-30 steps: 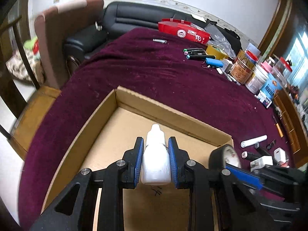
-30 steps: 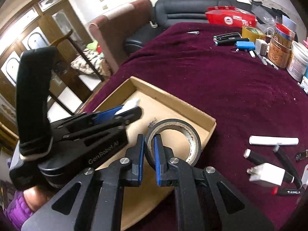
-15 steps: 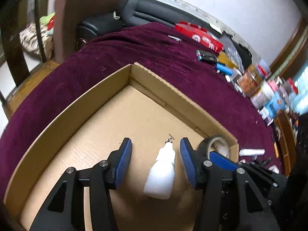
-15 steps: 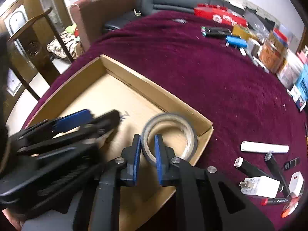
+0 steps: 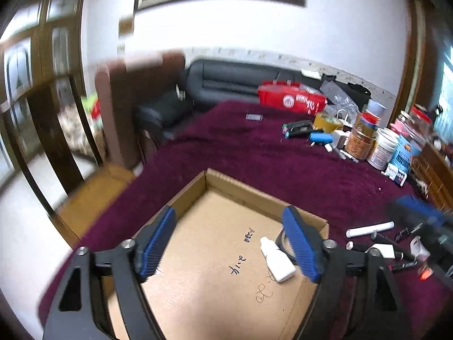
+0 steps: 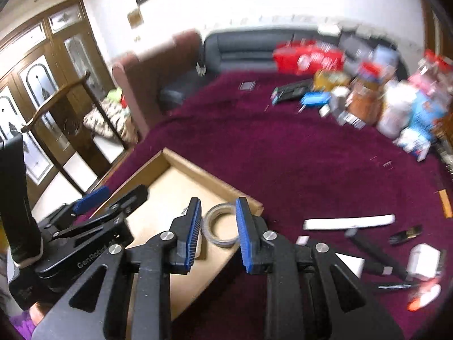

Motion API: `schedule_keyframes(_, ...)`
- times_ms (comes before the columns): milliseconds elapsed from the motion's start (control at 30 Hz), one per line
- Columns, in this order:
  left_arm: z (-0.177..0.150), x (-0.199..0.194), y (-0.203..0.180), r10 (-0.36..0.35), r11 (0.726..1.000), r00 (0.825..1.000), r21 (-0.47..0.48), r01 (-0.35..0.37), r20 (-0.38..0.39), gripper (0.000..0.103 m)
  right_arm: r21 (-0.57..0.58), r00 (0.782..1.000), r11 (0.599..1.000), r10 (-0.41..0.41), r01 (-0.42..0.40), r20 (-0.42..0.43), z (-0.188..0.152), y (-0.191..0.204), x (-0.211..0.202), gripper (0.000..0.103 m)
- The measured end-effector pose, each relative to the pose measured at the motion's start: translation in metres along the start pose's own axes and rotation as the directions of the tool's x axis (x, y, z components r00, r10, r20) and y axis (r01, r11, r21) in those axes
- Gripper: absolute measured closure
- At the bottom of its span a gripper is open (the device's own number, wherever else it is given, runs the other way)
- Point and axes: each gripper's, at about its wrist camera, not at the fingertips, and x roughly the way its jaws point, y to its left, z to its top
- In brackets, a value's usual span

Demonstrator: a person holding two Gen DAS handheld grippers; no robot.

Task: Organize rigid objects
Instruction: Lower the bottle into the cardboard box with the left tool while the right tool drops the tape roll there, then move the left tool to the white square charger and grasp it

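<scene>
Both grippers have let go and lifted since a second ago. Left gripper [image 5: 229,243] is opening wide above the cardboard tray [image 5: 243,189], nothing between its pads; the white bottle [image 5: 277,263] lies flat on the tray floor near the right wall. Right gripper [image 6: 218,233] is also opening, clear of the tape roll [image 6: 222,228] resting in the tray's corner. Open maroon cloth [image 6: 283,153] stretches beyond.

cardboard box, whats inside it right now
Inside the cardboard box lie a white dropper bottle and a tape roll in its corner. The near part of the floor is hidden behind the tools.
</scene>
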Motion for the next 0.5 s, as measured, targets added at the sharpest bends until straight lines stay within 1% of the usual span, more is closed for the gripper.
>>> schedule_keyframes(33, 0.0, -0.009, -0.007, 0.008, 1.0, 1.0, 0.02, -0.008, 0.027, 0.017, -0.012, 0.996, 0.998, -0.058, 0.059, 0.069, -0.004, -0.003, -0.021, 0.077)
schedule_keyframes(67, -0.001, -0.019, -0.014, 0.007, 0.999, 0.999, 0.038, -0.009, 0.054, 0.016, -0.017, 0.987, 0.994, -0.104, 0.107, 0.122, -0.01, -0.005, -0.036, 0.057)
schedule_keyframes(100, 0.0, -0.024, -0.018, 0.001, 0.999, 0.998, 0.049, -0.004, 0.066, 0.015, -0.013, 0.972, 0.987, -0.155, 0.16, 0.179, -0.016, -0.009, -0.052, 0.02)
schedule_keyframes(133, 0.0, -0.029, -0.021, -0.008, 0.998, 0.997, 0.06, 0.004, 0.072, 0.014, 0.007, 0.942, 0.975, -0.217, 0.223, 0.256, -0.026, -0.015, -0.07, 0.005)
schedule_keyframes(167, -0.001, -0.033, -0.025, -0.021, 0.997, 0.997, 0.072, 0.016, 0.072, 0.013, 0.02, 0.919, 0.966, -0.253, 0.26, 0.304, -0.034, -0.021, -0.081, 0.0)
schedule_keyframes(200, -0.001, -0.036, -0.032, -0.044, 0.995, 0.997, 0.088, 0.038, 0.061, 0.013, 0.024, 0.9, 0.954, -0.289, 0.298, 0.327, -0.041, -0.028, -0.087, 0.0)
schedule_keyframes(233, -0.001, -0.037, -0.038, -0.063, 0.993, 0.997, 0.099, 0.058, 0.047, 0.013, 0.02, 0.883, 0.932, -0.349, 0.361, 0.313, -0.048, -0.039, -0.092, 0.0)
schedule_keyframes(267, -0.002, -0.039, -0.043, -0.08, 0.991, 0.996, 0.106, 0.076, 0.035, 0.013, 0.019, 0.873, 0.913, -0.396, 0.408, 0.284, -0.052, -0.049, -0.092, 0.0)
schedule_keyframes(300, -0.004, -0.038, -0.051, -0.113, 0.987, 0.994, 0.115, 0.111, 0.013, 0.013, 0.032, 0.865, 0.899, -0.43, 0.438, 0.257, -0.055, -0.061, -0.093, 0.0)
schedule_keyframes(333, -0.006, -0.038, -0.058, -0.133, 0.984, 0.991, 0.121, 0.132, -0.003, 0.013, 0.082, 0.859, 0.887, -0.46, 0.454, 0.225, -0.061, -0.083, -0.096, 0.0)
schedule_keyframes(400, -0.01, -0.034, -0.075, -0.161, 0.976, 0.986, 0.144, 0.166, -0.046, 0.013, 0.18, 0.858, 0.876, -0.478, 0.448, 0.188, -0.071, -0.117, -0.102, 0.0)
schedule_keyframes(433, -0.012, -0.033, -0.083, -0.167, 0.972, 0.984, 0.156, 0.175, -0.063, 0.013, 0.249, 0.857, 0.863, -0.486, 0.44, 0.169, -0.079, -0.141, -0.105, 0.0)
schedule_keyframes(467, -0.015, -0.03, -0.093, -0.177, 0.967, 0.98, 0.171, 0.19, -0.085, 0.013, 0.295, 0.855, 0.85, -0.495, 0.437, 0.159, -0.086, -0.156, -0.108, 0.0)
schedule_keyframes(500, -0.018, -0.026, -0.106, -0.198, 0.958, 0.973, 0.189, 0.217, -0.118, 0.013, 0.338, 0.851, 0.835, -0.504, 0.435, 0.15, -0.092, -0.17, -0.111, 0.0)
